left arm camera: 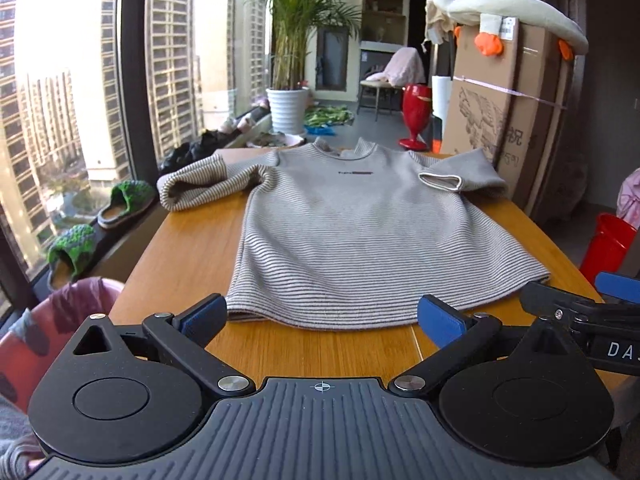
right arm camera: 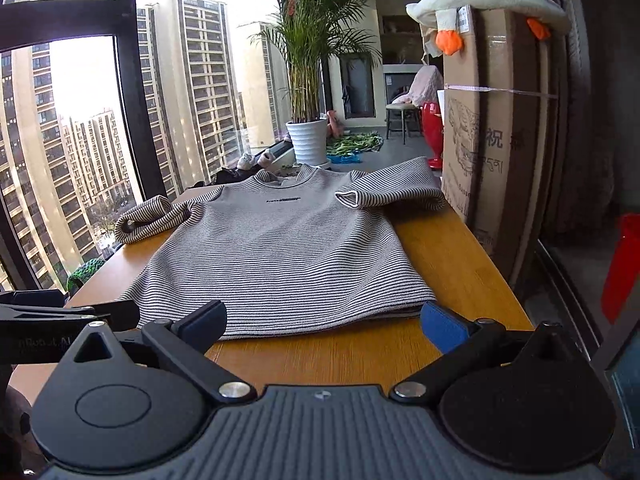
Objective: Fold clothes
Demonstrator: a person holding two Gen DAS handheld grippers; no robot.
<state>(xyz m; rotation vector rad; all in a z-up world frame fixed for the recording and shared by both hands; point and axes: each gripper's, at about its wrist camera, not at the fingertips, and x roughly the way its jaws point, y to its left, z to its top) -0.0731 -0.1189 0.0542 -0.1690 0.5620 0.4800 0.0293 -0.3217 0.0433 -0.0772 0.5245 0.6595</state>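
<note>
A grey striped short-sleeved shirt [left arm camera: 360, 232] lies flat, front up, on the wooden table [left arm camera: 188, 248], collar at the far end. Both sleeves are curled inward. My left gripper [left arm camera: 322, 316] is open just short of the near hem, nothing between its blue pads. In the right wrist view the same shirt [right arm camera: 280, 248] spreads over the table [right arm camera: 460, 248]. My right gripper [right arm camera: 324, 320] is open too, its pads level with the hem's near edge and empty. The right gripper's fingers [left arm camera: 616, 286] show at the right edge of the left wrist view.
A tall cardboard box [left arm camera: 508, 112] with a plush toy on top stands by the table's far right corner. A window sill with green slippers [left arm camera: 128, 204] runs along the left. A potted palm [left arm camera: 286, 108], a red stool [left arm camera: 416, 116] and a red bucket [left arm camera: 608, 248] stand around.
</note>
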